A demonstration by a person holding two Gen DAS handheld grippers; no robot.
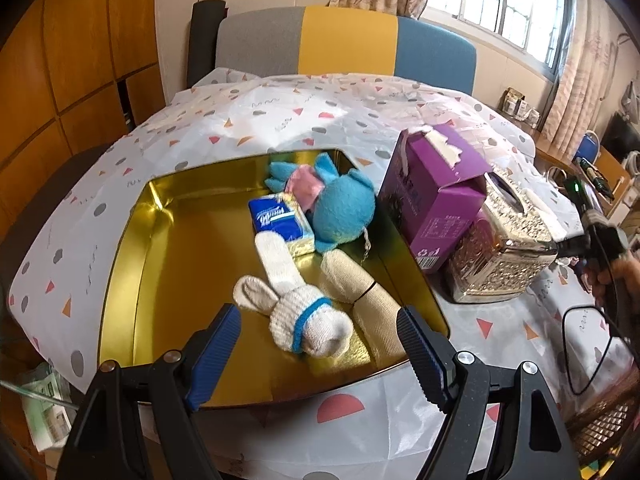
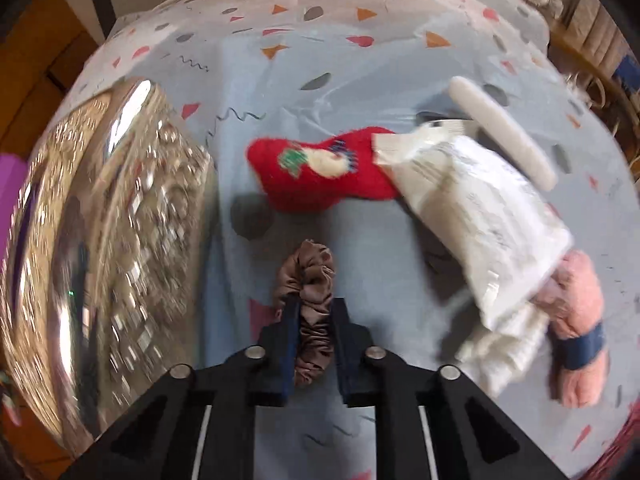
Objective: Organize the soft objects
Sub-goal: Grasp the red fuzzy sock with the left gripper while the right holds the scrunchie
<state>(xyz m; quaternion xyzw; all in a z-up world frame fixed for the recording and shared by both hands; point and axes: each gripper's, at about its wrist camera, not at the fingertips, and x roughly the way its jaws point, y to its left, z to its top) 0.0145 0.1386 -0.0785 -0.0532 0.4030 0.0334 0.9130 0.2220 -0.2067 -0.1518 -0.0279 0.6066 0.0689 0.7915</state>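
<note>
Worktop (image 1: 280, 120) with a patterned cloth

On it lie a gold tray (image 1: 132, 280), purple box (image 1: 432, 200), silver tissue box (image 1: 508, 256), red sock (image 2: 320, 176) and brown scrunchie (image 2: 312, 280).

I count four soft items in the gold tray (image 1: 120, 264): one blue plush toy (image 1: 344, 208), one tissue pack (image 1: 280, 224), one white knitted glove (image 1: 296, 312), one beige sock (image 1: 360, 284); two boxes beside it.

Glossy gold metal tray (image 1: 160, 216); knitted white glove (image 1: 308, 320); fuzzy red sock (image 2: 320, 176); satiny brown scrunchie (image 2: 308, 280); mirror-shiny embossed tissue box (image 2: 112, 220).
</note>
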